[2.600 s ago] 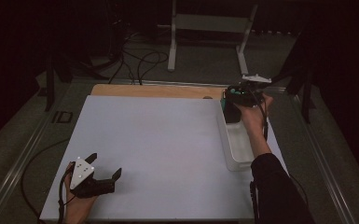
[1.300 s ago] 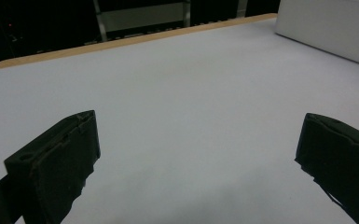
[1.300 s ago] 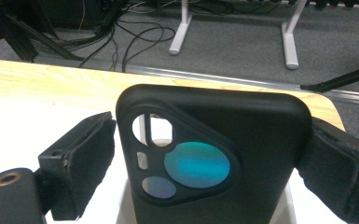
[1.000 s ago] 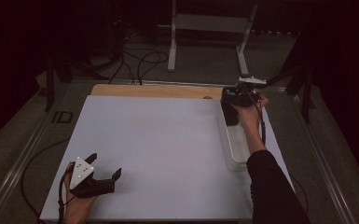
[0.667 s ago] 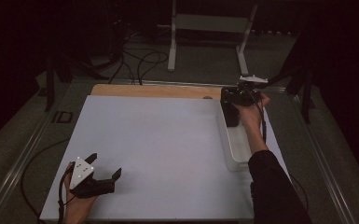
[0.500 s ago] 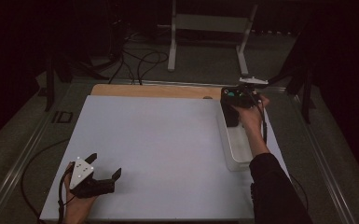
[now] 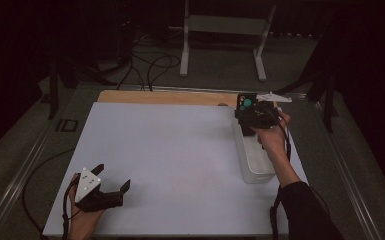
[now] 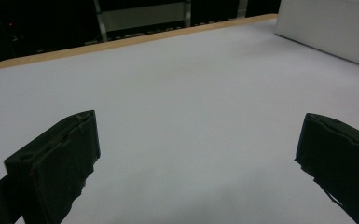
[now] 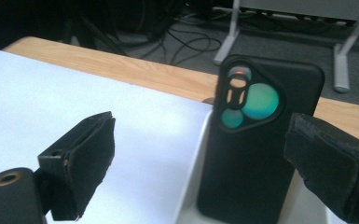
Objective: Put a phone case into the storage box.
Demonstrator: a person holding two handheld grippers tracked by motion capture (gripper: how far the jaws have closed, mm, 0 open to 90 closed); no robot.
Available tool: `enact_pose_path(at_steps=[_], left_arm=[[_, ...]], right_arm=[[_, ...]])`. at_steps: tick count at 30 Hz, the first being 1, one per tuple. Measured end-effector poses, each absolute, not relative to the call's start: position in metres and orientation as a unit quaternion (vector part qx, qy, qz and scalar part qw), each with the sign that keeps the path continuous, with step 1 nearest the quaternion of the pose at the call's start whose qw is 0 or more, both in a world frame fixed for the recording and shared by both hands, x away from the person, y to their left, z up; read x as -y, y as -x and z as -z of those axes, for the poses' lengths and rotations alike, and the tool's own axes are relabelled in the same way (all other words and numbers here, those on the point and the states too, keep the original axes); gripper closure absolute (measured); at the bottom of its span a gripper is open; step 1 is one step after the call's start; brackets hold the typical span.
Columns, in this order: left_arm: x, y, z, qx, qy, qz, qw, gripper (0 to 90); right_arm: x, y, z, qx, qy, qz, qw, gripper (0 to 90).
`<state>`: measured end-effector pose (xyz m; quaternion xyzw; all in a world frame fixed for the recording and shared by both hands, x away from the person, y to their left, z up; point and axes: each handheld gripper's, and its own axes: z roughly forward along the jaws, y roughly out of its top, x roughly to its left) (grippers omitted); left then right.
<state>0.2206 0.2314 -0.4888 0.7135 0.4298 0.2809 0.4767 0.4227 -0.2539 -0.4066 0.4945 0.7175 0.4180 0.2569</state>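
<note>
Standing upright in the far end of a long white plastic tray [image 7: 254, 167], one black smartphone in a matte case [image 9: 256, 144] shows its back, with a rounded triangular camera island holding two teal-green lenses and a small red dot. The right gripper [image 9: 205, 179] sits at the far right of the white table sheet [image 7: 180, 155], its jaws spread wide on either side of the phone, neither pad touching it. Near the left front edge, the left gripper [image 8: 200, 168] rests on the sheet with jaws apart and nothing between them. One tray, one phone, two grippers.
</note>
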Motion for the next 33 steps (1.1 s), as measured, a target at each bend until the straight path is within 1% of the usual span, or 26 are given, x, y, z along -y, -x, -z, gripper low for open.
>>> enact_pose_path(at_steps=[11,17,18,19,20,23,28,33], left_arm=[[-0.232,-0.221,0.483,-0.436,-0.712,-0.28,0.474,0.2],[-0.232,-0.222,0.478,-0.441,-0.71,-0.282,0.471,0.2],[-0.233,-0.222,0.476,-0.441,-0.711,-0.282,0.47,0.2],[-0.233,-0.222,0.476,-0.441,-0.711,-0.282,0.47,0.2],[-0.233,-0.222,0.475,-0.44,-0.712,-0.283,0.469,0.2],[-0.234,-0.222,0.474,-0.439,-0.712,-0.283,0.47,0.2],[-0.237,-0.221,0.47,-0.435,-0.709,-0.288,0.475,0.2],[-0.238,-0.221,0.468,-0.433,-0.708,-0.289,0.478,0.2]], right_arm=[[0.261,-0.376,0.406,-0.704,-0.483,-0.465,0.236,8.6],[0.257,-0.353,0.413,-0.711,-0.466,-0.47,0.236,8.6],[0.254,-0.342,0.417,-0.715,-0.458,-0.469,0.244,8.6],[0.254,-0.342,0.417,-0.715,-0.458,-0.469,0.244,8.6],[0.252,-0.332,0.419,-0.719,-0.452,-0.469,0.245,8.6],[0.252,-0.325,0.42,-0.718,-0.448,-0.475,0.242,8.6],[0.258,-0.3,0.427,-0.71,-0.423,-0.504,0.25,8.6],[0.264,-0.286,0.436,-0.707,-0.415,-0.514,0.251,8.6]])
